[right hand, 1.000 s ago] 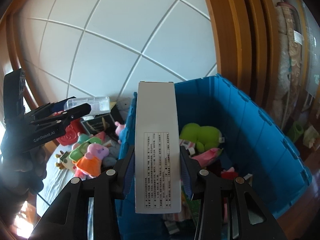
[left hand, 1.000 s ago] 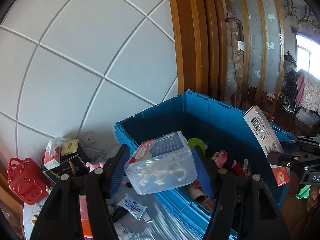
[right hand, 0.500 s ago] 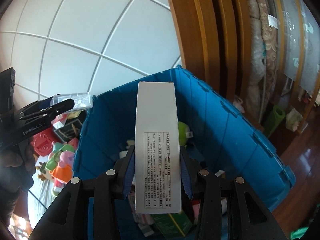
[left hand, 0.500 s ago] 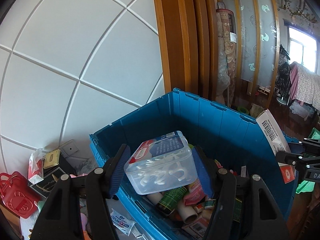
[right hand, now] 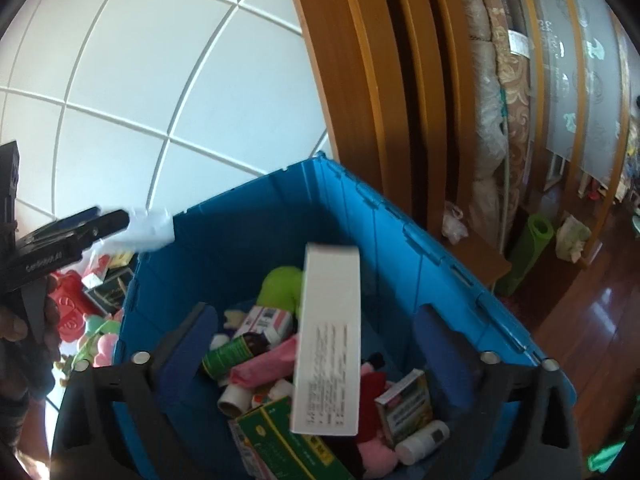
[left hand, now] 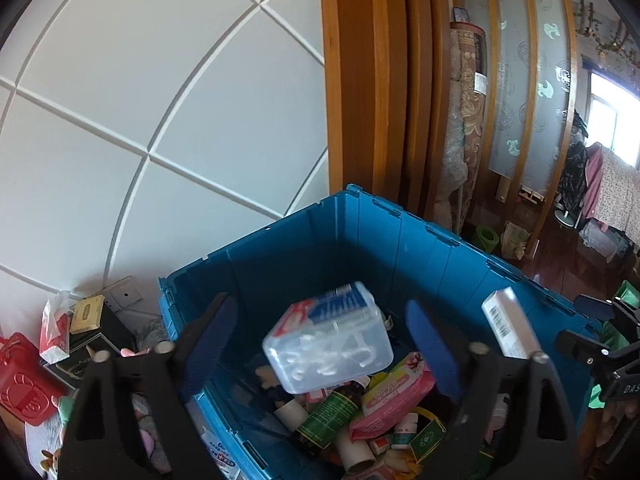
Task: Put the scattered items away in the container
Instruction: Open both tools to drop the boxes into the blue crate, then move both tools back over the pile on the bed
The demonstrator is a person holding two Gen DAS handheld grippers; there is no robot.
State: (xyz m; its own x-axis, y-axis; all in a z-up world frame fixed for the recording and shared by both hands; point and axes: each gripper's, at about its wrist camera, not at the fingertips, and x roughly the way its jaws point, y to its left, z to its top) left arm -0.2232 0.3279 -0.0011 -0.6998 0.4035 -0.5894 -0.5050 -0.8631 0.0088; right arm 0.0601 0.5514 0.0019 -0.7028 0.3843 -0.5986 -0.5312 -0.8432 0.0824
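In the left wrist view, the left gripper (left hand: 320, 340) has just been opening; its jaws stand spread and the clear plastic box of white floss picks (left hand: 328, 344) sits loose between them, touching neither pad, above the blue plastic crate (left hand: 400, 236). Keeping the jaws wide lets it fall cleanly; a red basket (left hand: 20, 380) waits outside the crate's left wall. In the right wrist view, the right gripper (right hand: 316, 352) likewise has just been opening, the tall white carton (right hand: 328, 344) free over bottles near the crate's middle.
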